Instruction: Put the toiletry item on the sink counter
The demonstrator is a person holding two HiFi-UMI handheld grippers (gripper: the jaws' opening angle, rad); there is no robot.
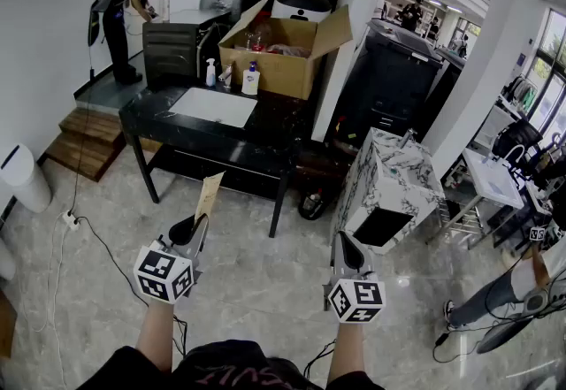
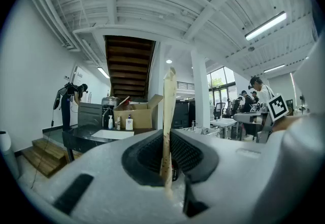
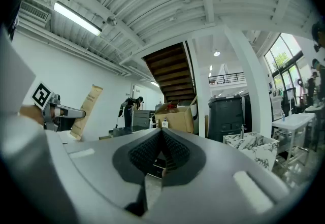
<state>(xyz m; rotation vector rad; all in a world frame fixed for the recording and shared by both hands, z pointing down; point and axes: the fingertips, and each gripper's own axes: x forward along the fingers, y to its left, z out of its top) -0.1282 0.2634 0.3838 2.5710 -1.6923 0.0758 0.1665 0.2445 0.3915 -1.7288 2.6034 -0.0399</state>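
While the left hand-held gripper [image 1: 196,227] pinches the lower end of a flat tan toiletry packet [image 1: 209,194], the packet stands upright out of the jaws, with its long axis pointing up and away from the person. To its right, the right hand-held gripper [image 1: 347,248] has its jaws pressed together on nothing. The marble sink counter [image 1: 389,180] lies ahead and further right, nearer to this empty one, so I judge the packet must travel forward and rightward
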